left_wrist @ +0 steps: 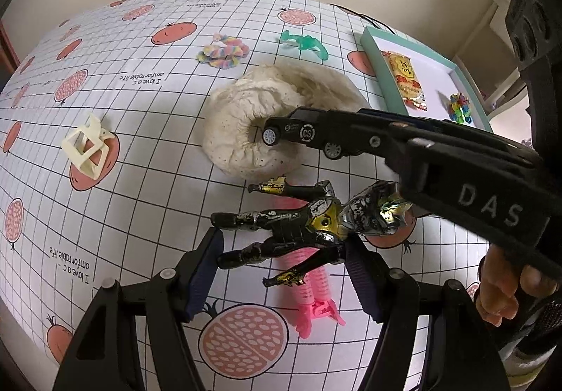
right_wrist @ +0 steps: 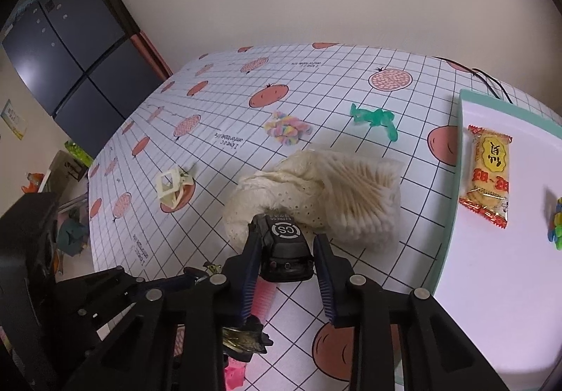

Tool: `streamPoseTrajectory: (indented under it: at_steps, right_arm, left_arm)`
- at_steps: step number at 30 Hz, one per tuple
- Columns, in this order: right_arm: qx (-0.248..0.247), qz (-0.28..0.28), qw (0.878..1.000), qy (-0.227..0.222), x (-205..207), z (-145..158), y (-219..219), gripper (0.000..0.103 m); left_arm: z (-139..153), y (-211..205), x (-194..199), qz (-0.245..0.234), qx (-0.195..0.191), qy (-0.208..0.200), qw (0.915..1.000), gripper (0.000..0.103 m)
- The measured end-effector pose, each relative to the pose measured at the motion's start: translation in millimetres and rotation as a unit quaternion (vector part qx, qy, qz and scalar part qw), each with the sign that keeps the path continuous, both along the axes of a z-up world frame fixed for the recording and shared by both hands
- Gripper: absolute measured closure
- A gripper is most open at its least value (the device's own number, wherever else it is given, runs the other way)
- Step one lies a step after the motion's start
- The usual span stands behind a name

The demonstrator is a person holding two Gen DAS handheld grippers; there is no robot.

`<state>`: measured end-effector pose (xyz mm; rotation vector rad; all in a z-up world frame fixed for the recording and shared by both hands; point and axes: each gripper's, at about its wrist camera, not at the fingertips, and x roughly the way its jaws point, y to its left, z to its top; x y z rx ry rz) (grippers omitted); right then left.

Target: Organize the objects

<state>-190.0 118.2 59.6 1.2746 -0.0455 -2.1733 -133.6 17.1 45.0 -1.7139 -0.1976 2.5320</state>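
A black toy car (right_wrist: 285, 231) with a CS badge hangs above the table, with my right gripper (right_wrist: 287, 261) shut on its rear half. In the left wrist view the car (left_wrist: 302, 133) sticks out of the right gripper (left_wrist: 365, 134) over a cream cloth (left_wrist: 246, 120). A black and gold action figure (left_wrist: 302, 229) lies across a pink hair roller (left_wrist: 312, 289). My left gripper (left_wrist: 282, 250) stands open, one finger on each side of the figure's legs and waist. A teal tray (right_wrist: 453, 215) sits at the right.
The tray holds a snack packet (right_wrist: 488, 177) and a small colourful toy (right_wrist: 555, 226). On the tablecloth lie a bag of cotton swabs (right_wrist: 365, 201), a green plastic toy (right_wrist: 376, 117), a pastel scrunchie (right_wrist: 286, 129) and a cream claw clip (right_wrist: 172, 185). A hand (left_wrist: 498, 292) grips the right handle.
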Motion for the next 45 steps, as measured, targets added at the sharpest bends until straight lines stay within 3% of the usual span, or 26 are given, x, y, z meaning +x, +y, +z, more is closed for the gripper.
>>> streamPoseTrajectory:
  at_steps: [6, 13, 18, 25, 28, 45]
  right_arm:
    - [0.011, 0.020, 0.999, -0.028, 0.2, -16.4, -5.9, 0.070]
    - [0.016, 0.026, 0.999, -0.032, -1.3, -22.4, -12.9, 0.070]
    - [0.020, 0.023, 0.999, -0.034, -5.9, -25.0, -18.8, 0.057]
    - [0.028, 0.025, 0.999, -0.036, -9.3, -30.1, -27.9, 0.057]
    - [0.027, 0.021, 0.999, -0.038, -10.2, -31.8, -28.4, 0.064]
    - [0.007, 0.008, 1.000, 0.017, -1.3, 8.1, -5.8, 0.067]
  left_arm:
    - [-7.3, 0.6, 0.1, 0.001, -0.006, -0.017, 0.9998, 0.033]
    - [-11.7, -7.1, 0.1, 0.015, 0.004, -0.029, 0.9995, 0.033]
    - [-13.9, -5.9, 0.5, 0.015, 0.010, -0.037, 0.9992, 0.033]
    - [-15.3, -10.0, -0.3, 0.018, 0.018, -0.041, 0.9988, 0.033]
    - [-15.2, -10.2, -0.2, 0.018, 0.018, -0.042, 0.9988, 0.033]
    - [3.4, -13.6, 3.6, 0.025, 0.023, -0.015, 0.9993, 0.033]
